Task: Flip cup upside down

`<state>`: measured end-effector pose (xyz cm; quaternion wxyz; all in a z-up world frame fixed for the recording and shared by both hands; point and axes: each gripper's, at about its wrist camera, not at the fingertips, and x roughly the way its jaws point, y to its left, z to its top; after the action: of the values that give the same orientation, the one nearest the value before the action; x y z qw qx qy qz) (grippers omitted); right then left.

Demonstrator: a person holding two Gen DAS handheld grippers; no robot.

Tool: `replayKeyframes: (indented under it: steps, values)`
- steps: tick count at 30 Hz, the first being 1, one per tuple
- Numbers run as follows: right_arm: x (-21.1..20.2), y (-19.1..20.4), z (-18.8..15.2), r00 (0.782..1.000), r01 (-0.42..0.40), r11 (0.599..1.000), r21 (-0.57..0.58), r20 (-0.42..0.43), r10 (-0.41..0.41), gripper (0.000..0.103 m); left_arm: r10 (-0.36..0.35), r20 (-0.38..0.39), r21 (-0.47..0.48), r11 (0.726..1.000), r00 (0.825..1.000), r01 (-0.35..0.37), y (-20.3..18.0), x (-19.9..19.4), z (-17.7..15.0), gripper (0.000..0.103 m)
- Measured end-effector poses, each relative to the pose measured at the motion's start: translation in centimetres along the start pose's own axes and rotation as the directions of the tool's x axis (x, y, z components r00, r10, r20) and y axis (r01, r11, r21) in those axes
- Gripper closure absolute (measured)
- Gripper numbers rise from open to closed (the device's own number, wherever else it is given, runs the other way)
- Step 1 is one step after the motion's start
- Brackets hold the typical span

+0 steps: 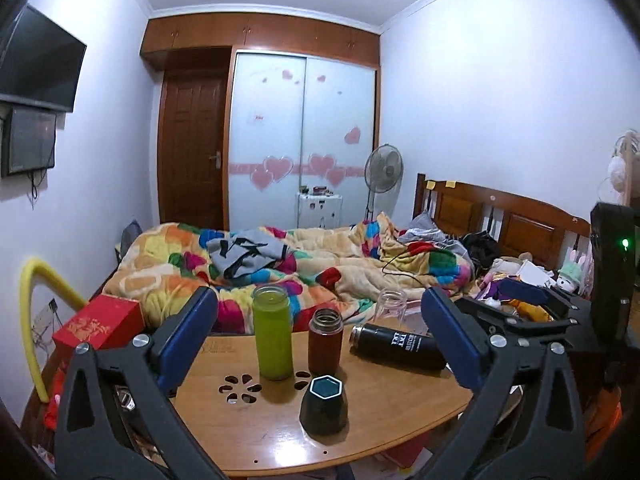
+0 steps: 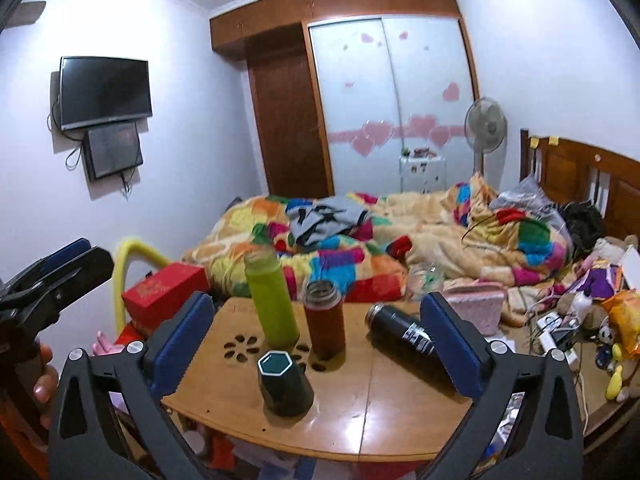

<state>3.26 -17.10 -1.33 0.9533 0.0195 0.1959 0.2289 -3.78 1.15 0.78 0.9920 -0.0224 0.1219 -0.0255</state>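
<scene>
The dark hexagonal cup (image 1: 323, 406) stands on the wooden table (image 1: 256, 436), nearest the front edge of all the vessels. It is widest at the table and narrows upward to a white-edged hexagonal face with a teal surface inside. Whether that face is the mouth or a recessed base cannot be told. In the right wrist view the same cup (image 2: 285, 384) sits left of the table's centre seam, touching nothing.

Just behind the cup stand two upright bottles: a green bottle (image 1: 274, 334) on the left and a shorter brown bottle (image 1: 325, 340) on the right, both without lids. A black flask (image 1: 396, 345) lies on its side to the right, its neck pointing toward the brown bottle. A clear glass jar (image 1: 390, 304) stands at the far edge of the table. Flower-shaped cutouts (image 1: 239, 388) pierce the tabletop beside the green bottle.

The left gripper (image 1: 320, 344) is held above the near edge of the table, its blue-padded fingers (image 1: 188, 336) spread wide with nothing between them. The right gripper (image 2: 316, 344) is likewise spread wide and holds nothing; the cup and bottles appear in the gap between its fingers but clear of them. The left gripper (image 2: 60, 268) also shows at the left edge of the right wrist view, with a hand (image 2: 44, 380) on its handle.

Beyond the table lie a bed with a multicoloured blanket (image 1: 320, 256), a red box (image 1: 100, 324), and a standing fan (image 1: 383, 170).
</scene>
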Motion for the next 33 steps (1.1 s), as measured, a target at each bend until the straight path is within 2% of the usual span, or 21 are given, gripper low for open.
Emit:
replayKeyframes:
  steps: [11,33]
  values:
    - [-2.5,0.3,0.6,0.999,0.002,1.0,-0.013,0.037,-0.002,0.0,0.02,-0.017,0.006,1.0,1.0,-0.02,-0.7,-0.6,-0.5,0.0]
    - [-2.7,-0.1,0.7,0.999,0.004,1.0,-0.014,0.037,-0.004,0.0,0.03,-0.028,-0.002,1.0,0.999,-0.03,-0.9,-0.2,-0.5,0.0]
